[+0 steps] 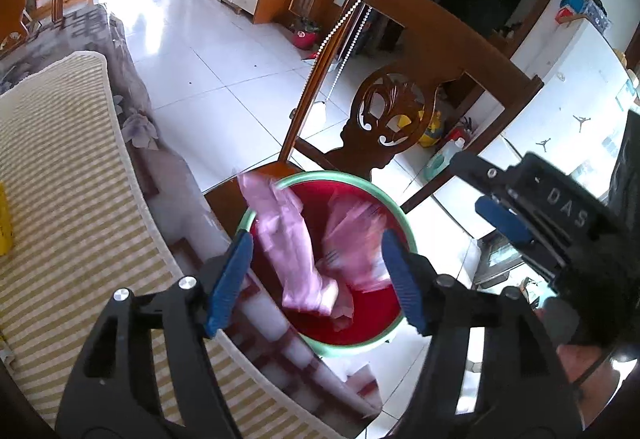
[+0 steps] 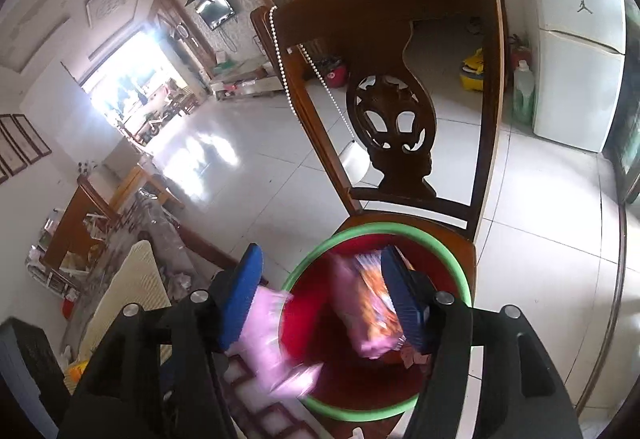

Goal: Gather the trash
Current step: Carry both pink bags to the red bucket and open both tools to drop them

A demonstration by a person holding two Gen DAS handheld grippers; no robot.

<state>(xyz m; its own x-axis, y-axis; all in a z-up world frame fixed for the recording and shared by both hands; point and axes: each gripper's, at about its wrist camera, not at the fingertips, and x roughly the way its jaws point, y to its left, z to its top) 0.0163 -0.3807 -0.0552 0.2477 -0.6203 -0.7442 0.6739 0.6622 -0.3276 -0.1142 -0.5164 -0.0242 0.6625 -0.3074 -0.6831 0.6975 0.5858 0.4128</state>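
Observation:
A red basin with a green rim [image 1: 362,181] [image 2: 448,243] stands on a wooden chair seat. Two pink snack wrappers are blurred over it: one [image 1: 290,239] [image 2: 272,335] at its left rim, one [image 1: 354,239] [image 2: 368,303] inside. My left gripper [image 1: 318,279] is open above the basin, fingers wide apart, nothing between them. My right gripper [image 2: 322,303] is open above the basin too; it shows in the left wrist view [image 1: 508,219] at the right.
The carved wooden chair back [image 1: 400,111] [image 2: 394,127] rises behind the basin, with a bead string [image 1: 352,15] hanging on it. A striped mat [image 1: 60,179] covers the table at left. White tiled floor [image 1: 224,51] lies beyond. A white fridge [image 2: 576,71] stands at right.

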